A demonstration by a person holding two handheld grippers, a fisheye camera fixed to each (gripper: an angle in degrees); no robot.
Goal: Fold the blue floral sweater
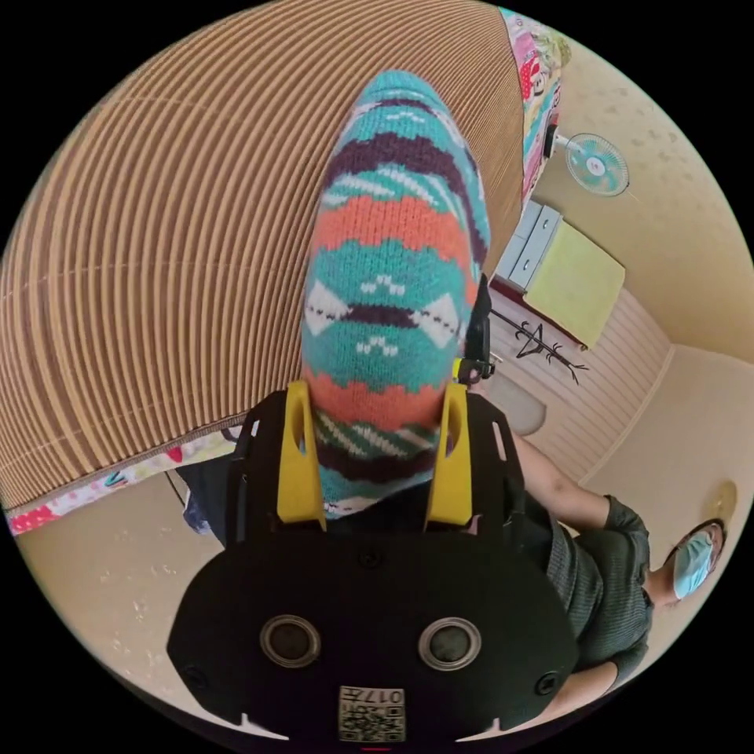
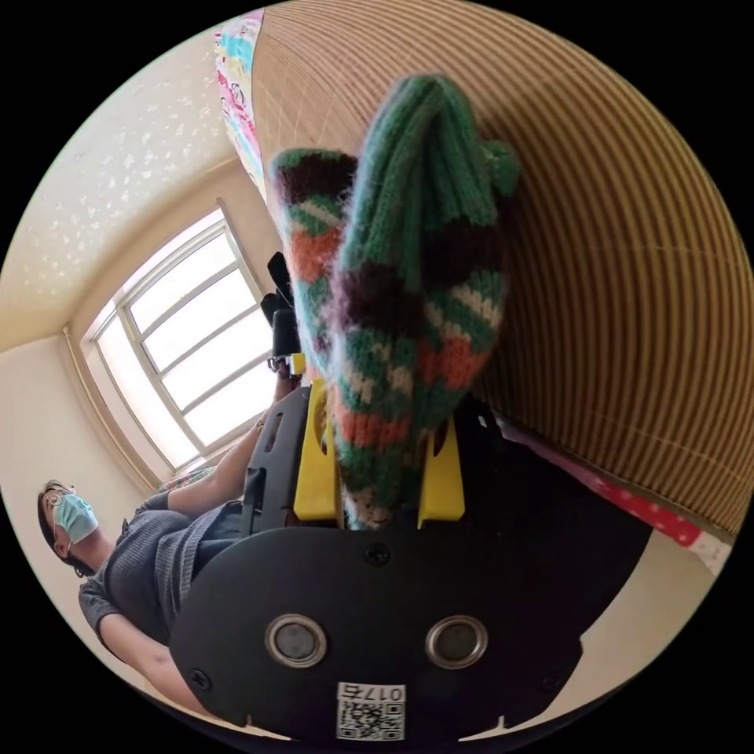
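Yellow jaws of the left tool (image 1: 375,463) and right tool (image 2: 378,471) each clench the striped knit sweater (image 1: 389,290), held up over the ribbed mat (image 1: 141,259); judged mid-lift, it next needs laying flat before folding.

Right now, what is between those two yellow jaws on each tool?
Knitted sweater fills both gaps: left gripper in the left gripper view, right gripper in the right gripper view.

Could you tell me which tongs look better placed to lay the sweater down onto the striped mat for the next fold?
Probably left: its tongs hold the sweater as a flat panel over the striped mat, while the right tongs grip a bunched clump.
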